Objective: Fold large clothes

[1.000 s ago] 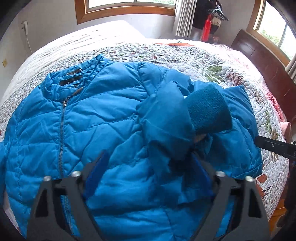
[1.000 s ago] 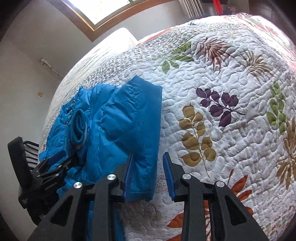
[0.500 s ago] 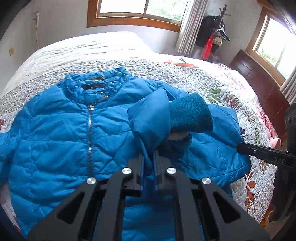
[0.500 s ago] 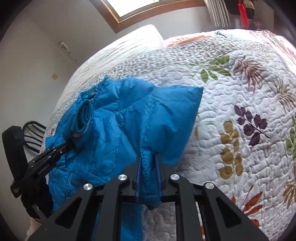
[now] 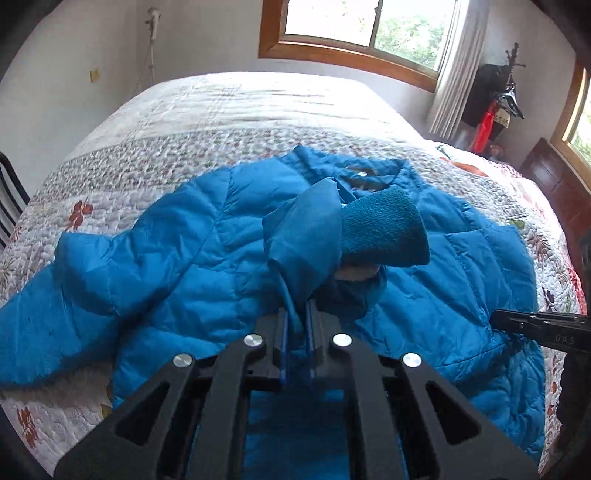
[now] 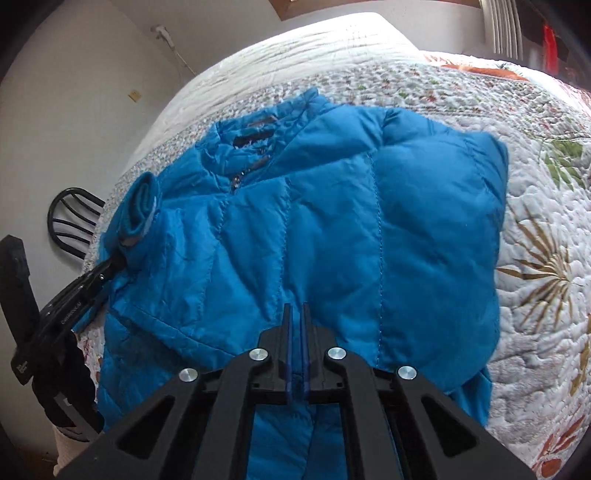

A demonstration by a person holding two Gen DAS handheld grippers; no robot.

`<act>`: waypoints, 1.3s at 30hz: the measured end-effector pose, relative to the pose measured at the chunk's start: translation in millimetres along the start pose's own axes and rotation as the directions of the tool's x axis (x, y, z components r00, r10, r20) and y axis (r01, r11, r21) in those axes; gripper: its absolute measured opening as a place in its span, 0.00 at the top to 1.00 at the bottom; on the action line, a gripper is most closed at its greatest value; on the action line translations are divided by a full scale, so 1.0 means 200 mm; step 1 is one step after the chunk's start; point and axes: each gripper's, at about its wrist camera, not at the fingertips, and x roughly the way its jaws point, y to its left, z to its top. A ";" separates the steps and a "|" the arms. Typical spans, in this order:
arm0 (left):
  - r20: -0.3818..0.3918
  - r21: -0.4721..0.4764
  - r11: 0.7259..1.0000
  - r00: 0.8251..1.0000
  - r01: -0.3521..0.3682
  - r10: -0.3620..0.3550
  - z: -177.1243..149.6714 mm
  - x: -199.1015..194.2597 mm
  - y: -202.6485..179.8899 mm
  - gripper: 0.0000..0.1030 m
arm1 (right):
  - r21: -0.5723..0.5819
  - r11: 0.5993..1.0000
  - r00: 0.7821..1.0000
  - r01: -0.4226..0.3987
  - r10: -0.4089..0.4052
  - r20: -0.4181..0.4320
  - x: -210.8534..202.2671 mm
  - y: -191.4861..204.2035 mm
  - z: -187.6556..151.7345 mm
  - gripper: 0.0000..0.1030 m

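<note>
A bright blue padded jacket (image 5: 184,258) lies front up on the quilted bed, also in the right wrist view (image 6: 332,221). My left gripper (image 5: 296,317) is shut on the jacket's sleeve (image 5: 306,243) near its knitted cuff (image 5: 384,229) and holds it raised over the chest. My right gripper (image 6: 295,321) is shut on the jacket's lower right edge, lifted and drawn over the body. The left gripper also shows at the left of the right wrist view (image 6: 110,266), and the right gripper at the right of the left wrist view (image 5: 495,319).
The floral quilt (image 5: 221,129) covers the bed on all sides of the jacket. A dark chair (image 6: 74,218) stands by the bed's left side. Windows (image 5: 362,33), a curtain and a dark wooden headboard (image 5: 554,192) lie beyond.
Both grippers have shut on the jacket, the left on the sleeve, the right on the lower edge. Both have lifted the fabric and carried it left across the jacket's body.
</note>
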 end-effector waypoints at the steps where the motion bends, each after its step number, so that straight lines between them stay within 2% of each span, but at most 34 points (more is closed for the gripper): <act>1: -0.021 -0.012 1.000 1.000 0.008 -0.008 -0.01 0.05 0.04 0.94 | 0.005 1.000 1.000 0.005 -0.005 -0.014 0.05 0.00 0.00 0.97; 3: -0.032 -0.013 1.000 0.999 0.017 -0.017 -0.05 0.10 0.06 0.92 | 0.011 1.000 1.000 0.021 -0.021 -0.019 0.11 0.00 0.00 0.99; 6: -0.007 0.012 1.000 1.000 0.008 -0.008 -0.06 0.09 0.05 0.79 | 0.009 0.999 0.999 0.039 -0.039 -0.018 0.12 0.01 0.01 1.00; 9: 0.032 0.051 0.999 0.999 -0.019 0.017 -0.07 0.01 0.02 0.57 | 0.006 0.999 0.999 0.045 -0.045 -0.023 0.09 0.03 0.00 0.99; 10: 0.055 0.069 0.997 0.998 -0.038 0.034 -0.07 -0.03 0.01 0.45 | 0.003 0.999 0.999 0.040 -0.040 -0.022 0.06 0.02 0.00 0.94; 13: 0.124 0.150 0.987 0.991 -0.061 0.042 -0.05 -0.14 -0.09 0.31 | -0.007 0.997 0.997 0.073 -0.073 0.006 -0.07 0.01 0.01 0.88; 17: 0.129 0.227 0.968 0.989 -0.104 0.076 0.01 -0.13 -0.25 0.29 | 0.010 0.987 0.986 0.163 -0.163 0.025 -0.17 -0.04 0.04 0.88; 20: 0.113 0.264 0.950 0.983 -0.169 0.144 0.04 -0.03 -0.33 0.29 | 0.015 0.987 0.987 0.161 -0.161 0.009 -0.17 -0.06 0.05 0.88; 21: 0.097 0.274 0.946 0.983 -0.175 0.154 0.04 0.01 -0.34 0.29 | 0.021 0.988 0.988 0.155 -0.155 0.001 -0.16 -0.07 0.04 0.88; 22: 0.083 0.278 0.944 0.984 -0.178 0.161 0.04 0.04 -0.35 0.39 | 0.025 0.988 0.988 0.153 -0.153 -0.006 -0.14 -0.08 0.04 0.88; 23: 0.064 0.278 0.943 0.983 -0.182 0.170 0.03 0.09 -0.36 0.59 | 0.028 0.988 0.988 0.154 -0.153 -0.014 -0.13 -0.09 0.04 0.88; 24: 0.053 0.269 0.944 0.982 -0.189 0.181 0.03 0.11 -0.35 0.68 | 0.030 0.987 0.987 0.158 -0.157 -0.020 -0.10 -0.09 0.04 0.88; 25: 0.051 0.255 0.948 0.982 -0.188 0.181 0.04 0.12 -0.33 0.84 | 0.033 0.987 0.987 0.159 -0.159 -0.025 -0.09 -0.10 0.04 0.88; 26: 0.048 0.233 0.957 0.985 -0.170 0.164 0.04 0.12 -0.30 0.89 | 0.035 0.987 0.987 0.158 -0.157 -0.026 -0.09 -0.10 0.04 0.88; 29: 0.051 0.124 0.988 0.995 -0.094 0.088 0.07 0.03 -0.17 0.95 | 0.035 0.988 0.989 0.149 -0.148 -0.026 -0.08 -0.10 0.04 0.88; 33: 0.082 0.005 0.999 0.995 -0.054 0.054 0.08 -0.10 0.06 0.97 | 0.030 0.989 0.989 0.145 -0.144 -0.023 -0.09 -0.10 0.04 0.88; 35: 0.066 -0.045 0.997 0.996 -0.058 0.061 0.06 -0.13 0.19 0.97 | 0.024 0.989 0.989 0.147 -0.146 -0.024 -0.09 -0.10 0.03 0.88; 39: 0.048 -0.110 0.986 0.990 -0.127 0.133 -0.01 -0.17 0.43 0.97 | 0.027 0.989 0.990 0.143 -0.142 -0.023 -0.09 -0.10 0.03 0.88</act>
